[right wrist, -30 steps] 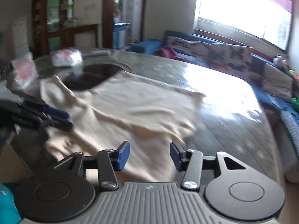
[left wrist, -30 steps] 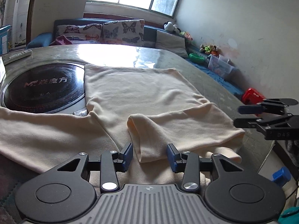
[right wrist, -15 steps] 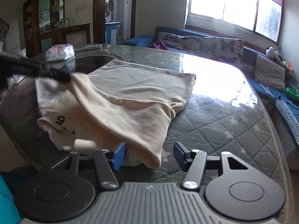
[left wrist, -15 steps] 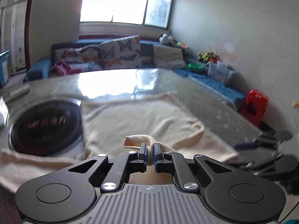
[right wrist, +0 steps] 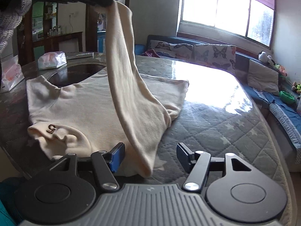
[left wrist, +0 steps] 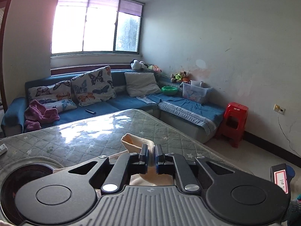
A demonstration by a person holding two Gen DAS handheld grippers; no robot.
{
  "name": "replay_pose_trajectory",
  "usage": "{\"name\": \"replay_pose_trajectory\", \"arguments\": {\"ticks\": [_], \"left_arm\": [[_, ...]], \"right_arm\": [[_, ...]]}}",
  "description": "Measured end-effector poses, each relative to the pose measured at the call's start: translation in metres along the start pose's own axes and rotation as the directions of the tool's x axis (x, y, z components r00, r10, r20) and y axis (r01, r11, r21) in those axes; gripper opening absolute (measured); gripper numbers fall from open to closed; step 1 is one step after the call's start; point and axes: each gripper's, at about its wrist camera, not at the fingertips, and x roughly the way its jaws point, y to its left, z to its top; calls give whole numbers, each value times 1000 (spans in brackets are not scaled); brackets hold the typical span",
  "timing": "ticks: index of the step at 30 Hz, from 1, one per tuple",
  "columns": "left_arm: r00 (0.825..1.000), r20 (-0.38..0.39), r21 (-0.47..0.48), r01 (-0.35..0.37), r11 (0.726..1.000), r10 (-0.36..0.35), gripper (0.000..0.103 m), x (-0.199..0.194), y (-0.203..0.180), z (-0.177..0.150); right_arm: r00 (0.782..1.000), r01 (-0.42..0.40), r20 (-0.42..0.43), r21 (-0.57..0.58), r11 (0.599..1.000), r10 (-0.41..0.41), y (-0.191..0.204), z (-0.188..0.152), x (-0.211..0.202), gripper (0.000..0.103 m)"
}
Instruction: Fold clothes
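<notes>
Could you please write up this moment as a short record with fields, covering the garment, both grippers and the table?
garment: cream sweater, body flat on the table, one sleeve lifted
left gripper: shut on the sleeve end, raised above the table
right gripper: jaws opening, sleeve's lower edge between them, pads not pressing it
table: quilted grey cover, round dark inset behind the sweater

The cream knitted sweater (left wrist: 137, 146) is mostly hidden behind the left gripper's black fingers (left wrist: 144, 156). Past the right gripper's fingers (right wrist: 117, 155), the round dark glass plate (right wrist: 75, 74) hides under the cloth.
</notes>
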Motion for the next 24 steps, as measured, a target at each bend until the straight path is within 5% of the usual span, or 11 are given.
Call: {"name": "replay_pose_trajectory", "arguments": {"ticks": [11,17,24], "left_arm": [[986,-146,-148,-102,984,81,8,-10,53,-76],[959,-260,-186,-165,969,114,12,-8,70,-123],[950,-277,-190,-199,961,142,13,-27,74,-136]], "right_arm": [[997,56,-49,18,998,-55,-24,-14,-5,67],[996,5,-86,12,1000,-4,-30,-10,-10,68],[995,-46,-85,34,998,49,-45,9,-27,59]]}}
